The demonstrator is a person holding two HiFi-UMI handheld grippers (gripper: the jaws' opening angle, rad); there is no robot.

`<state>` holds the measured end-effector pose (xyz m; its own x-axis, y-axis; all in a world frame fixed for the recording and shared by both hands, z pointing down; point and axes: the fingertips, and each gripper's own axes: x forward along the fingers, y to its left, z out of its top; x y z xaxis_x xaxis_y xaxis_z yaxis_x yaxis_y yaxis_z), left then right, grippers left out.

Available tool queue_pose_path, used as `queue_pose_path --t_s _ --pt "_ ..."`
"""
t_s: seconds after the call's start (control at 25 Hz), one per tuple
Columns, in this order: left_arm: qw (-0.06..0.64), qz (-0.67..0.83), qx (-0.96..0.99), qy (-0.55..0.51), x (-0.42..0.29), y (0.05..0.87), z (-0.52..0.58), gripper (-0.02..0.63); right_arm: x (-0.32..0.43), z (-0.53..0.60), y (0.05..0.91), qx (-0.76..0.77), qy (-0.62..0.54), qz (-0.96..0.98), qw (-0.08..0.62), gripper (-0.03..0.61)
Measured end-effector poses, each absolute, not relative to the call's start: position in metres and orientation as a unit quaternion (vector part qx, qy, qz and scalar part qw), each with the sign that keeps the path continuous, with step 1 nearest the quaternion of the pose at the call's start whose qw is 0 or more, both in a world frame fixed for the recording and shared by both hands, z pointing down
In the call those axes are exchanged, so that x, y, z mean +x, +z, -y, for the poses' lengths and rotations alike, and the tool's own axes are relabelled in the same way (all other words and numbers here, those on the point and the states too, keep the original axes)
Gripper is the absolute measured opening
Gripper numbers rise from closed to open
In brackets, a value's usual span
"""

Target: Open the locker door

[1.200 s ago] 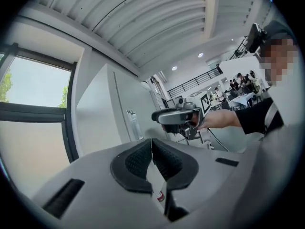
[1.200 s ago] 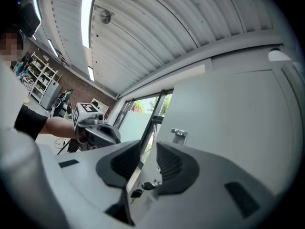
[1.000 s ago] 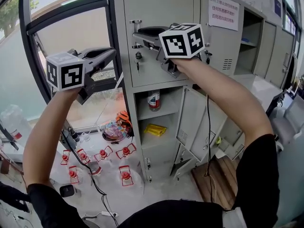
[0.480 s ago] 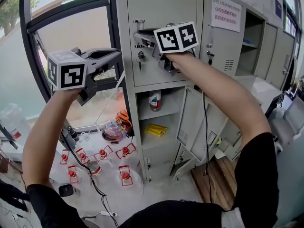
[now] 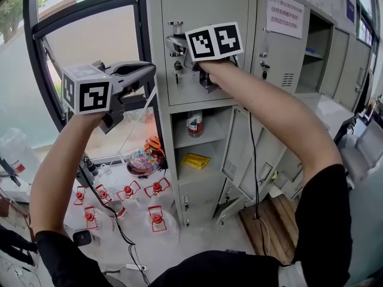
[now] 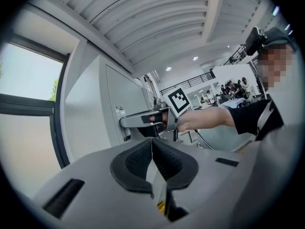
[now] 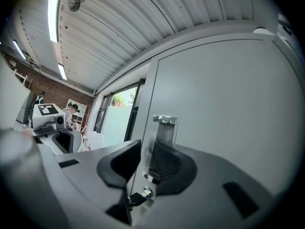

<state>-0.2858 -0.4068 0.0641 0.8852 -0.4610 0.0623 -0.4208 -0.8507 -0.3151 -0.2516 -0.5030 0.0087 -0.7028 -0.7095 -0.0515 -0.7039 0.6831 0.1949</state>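
Note:
The grey locker door (image 5: 206,5) fills the top middle of the head view, flush with its frame. Its chrome handle (image 5: 175,24) and a key lock (image 5: 177,66) sit along its left edge. My right gripper (image 5: 172,41) is pressed up to that edge. In the right gripper view the metal handle (image 7: 163,126) stands in the narrow gap between the dark pads (image 7: 125,162), and my right gripper (image 7: 147,156) is shut on it. My left gripper (image 5: 151,69) hangs left of the locker, by the window. Its pads (image 6: 164,159) meet with nothing between, so my left gripper (image 6: 152,149) is shut.
Below the door, open compartments hold a bottle (image 5: 193,124) and a yellow pack (image 5: 195,160). A lower door (image 5: 239,148) hangs open to the right. Several red-capped items (image 5: 128,193) lie on the floor at left. A dark window frame (image 5: 145,46) borders the locker.
My right gripper has moved left and in toward the door's left edge, onto the handle. The left gripper has drifted slightly right and stayed shut.

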Motion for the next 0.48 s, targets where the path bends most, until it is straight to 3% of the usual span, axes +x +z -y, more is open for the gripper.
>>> queue_pose_path --t_s 0.12,0.24,0.48 --pt "0.147 -0.225 -0.961 -0.068 -0.283 0.071 0.405 0.017 -0.252 0.505 0.009 0.396 -0.1 0.912 0.024 0.092" --pt "0.144 -0.223 -0.962 -0.067 -0.282 0.077 0.403 0.017 -0.25 0.507 0.008 0.411 -0.104 0.905 0.029 0.049" --pt "0.141 -0.227 -0.962 -0.061 -0.283 0.08 0.398 0.017 -0.248 0.506 0.008 0.413 -0.118 0.902 0.031 0.048"
